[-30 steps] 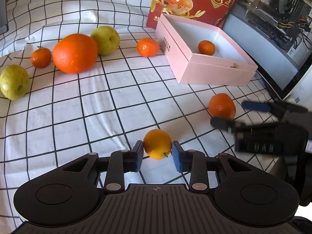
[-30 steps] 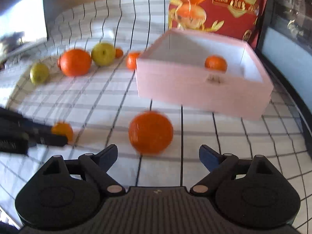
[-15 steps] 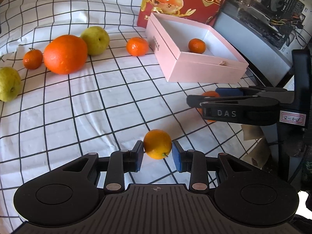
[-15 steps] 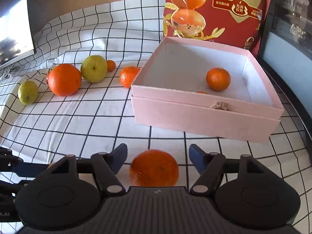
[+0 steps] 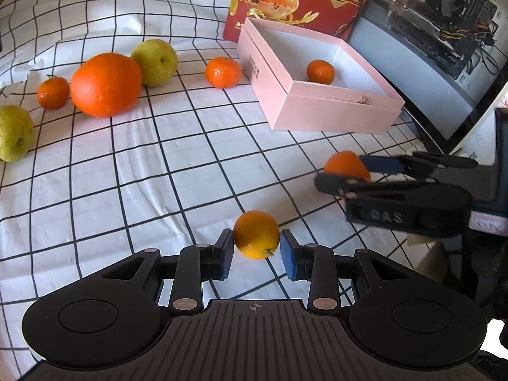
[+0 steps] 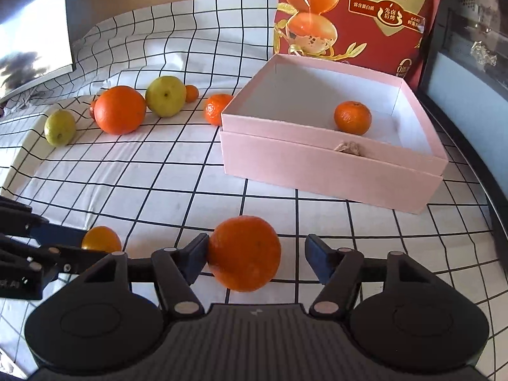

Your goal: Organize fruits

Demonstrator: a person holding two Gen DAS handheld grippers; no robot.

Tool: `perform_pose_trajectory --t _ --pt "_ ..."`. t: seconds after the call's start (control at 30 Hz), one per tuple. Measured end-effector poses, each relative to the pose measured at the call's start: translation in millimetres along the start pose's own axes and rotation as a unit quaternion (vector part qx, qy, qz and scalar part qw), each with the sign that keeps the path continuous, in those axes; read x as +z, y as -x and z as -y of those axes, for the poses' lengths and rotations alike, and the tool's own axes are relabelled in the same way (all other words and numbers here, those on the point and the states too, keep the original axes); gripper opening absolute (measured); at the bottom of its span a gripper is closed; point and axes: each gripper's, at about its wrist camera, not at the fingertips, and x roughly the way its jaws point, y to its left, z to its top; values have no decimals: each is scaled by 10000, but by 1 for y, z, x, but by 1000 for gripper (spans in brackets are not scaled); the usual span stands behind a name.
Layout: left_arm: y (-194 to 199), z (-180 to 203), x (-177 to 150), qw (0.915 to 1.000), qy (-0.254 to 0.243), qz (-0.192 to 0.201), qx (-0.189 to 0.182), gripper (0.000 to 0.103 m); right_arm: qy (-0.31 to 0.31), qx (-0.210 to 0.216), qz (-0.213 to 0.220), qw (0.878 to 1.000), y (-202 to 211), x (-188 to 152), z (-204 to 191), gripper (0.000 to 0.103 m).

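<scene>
Fruits on a checked cloth (image 5: 177, 171) beside the pink box (image 5: 333, 114).
Left gripper (image 5: 256, 250) clamps a yellow orange (image 5: 256, 234); right gripper (image 6: 254, 255), earlier wide, is closing around a tangerine (image 6: 244, 252), one pad not yet touching.

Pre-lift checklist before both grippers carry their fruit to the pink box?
1. Left gripper pads on small orange: ok, both touch.
2. Right gripper on mandarin: not ok, still closing; left pad touches, right pad clear.
3. Pink box open: ok.
4. Space inside: ok, one mandarin in box.
5. Grippers apart: ok, though close.
6. Fruit lifted off cloth: cannot tell.
</scene>
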Motion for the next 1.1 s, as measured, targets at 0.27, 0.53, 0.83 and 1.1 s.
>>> perform_pose_trajectory --t 0.27,0.53,0.83,1.1 --pt "0 1 -1 10000 -36 -42 -16 36 145 46 75 9999 -10 8 -10 48" --pt "-4 8 1 9998 -127 -80 -131 36 -50 -56 -82 9999 7 -1 8 47" --pt "-6 31 43 9977 -417 233 -477 36 -375 -447 109 9982 41 3 49 47" --pt "-9 55 146 9893 -816 1091 -516 37 -435 -723 813 9931 64 60 82 47"
